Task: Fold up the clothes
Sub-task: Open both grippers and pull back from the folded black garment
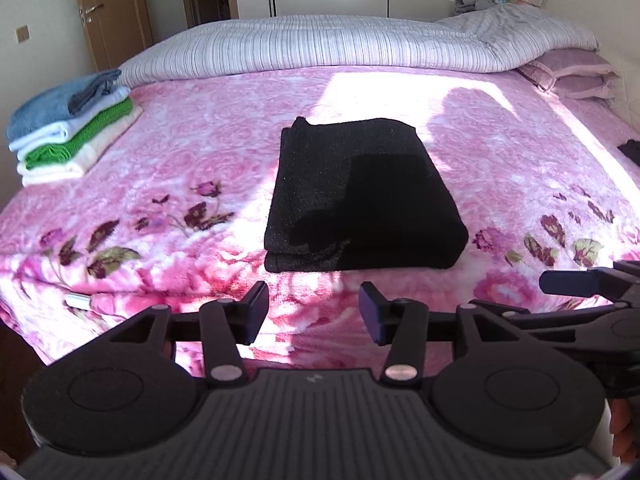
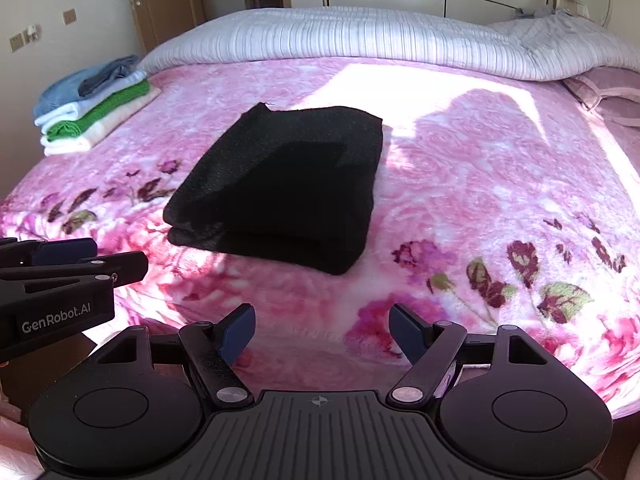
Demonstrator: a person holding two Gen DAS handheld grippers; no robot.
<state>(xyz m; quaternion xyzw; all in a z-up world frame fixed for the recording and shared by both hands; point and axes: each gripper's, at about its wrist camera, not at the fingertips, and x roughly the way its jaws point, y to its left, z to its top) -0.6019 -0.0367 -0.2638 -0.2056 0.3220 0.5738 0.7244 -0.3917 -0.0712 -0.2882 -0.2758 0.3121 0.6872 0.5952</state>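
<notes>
Reading "GenRobot.AI" on left tongs point(image 2: 60, 256); both tongs spread, empty, right tongs point(image 2: 322, 330) before folded black garment point(image 2: 280, 184).

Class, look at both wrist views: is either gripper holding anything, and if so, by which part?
Nothing is held. The left gripper and right gripper are open above the pink floral blanket, short of the folded black knitted garment.

We see the folded garment point(image 1: 360, 200) mid-bed point(image 1: 180, 184). A towel stack point(image 1: 68, 132) lies far left. The rolled quilt point(image 1: 320, 46) lies behind.
</notes>
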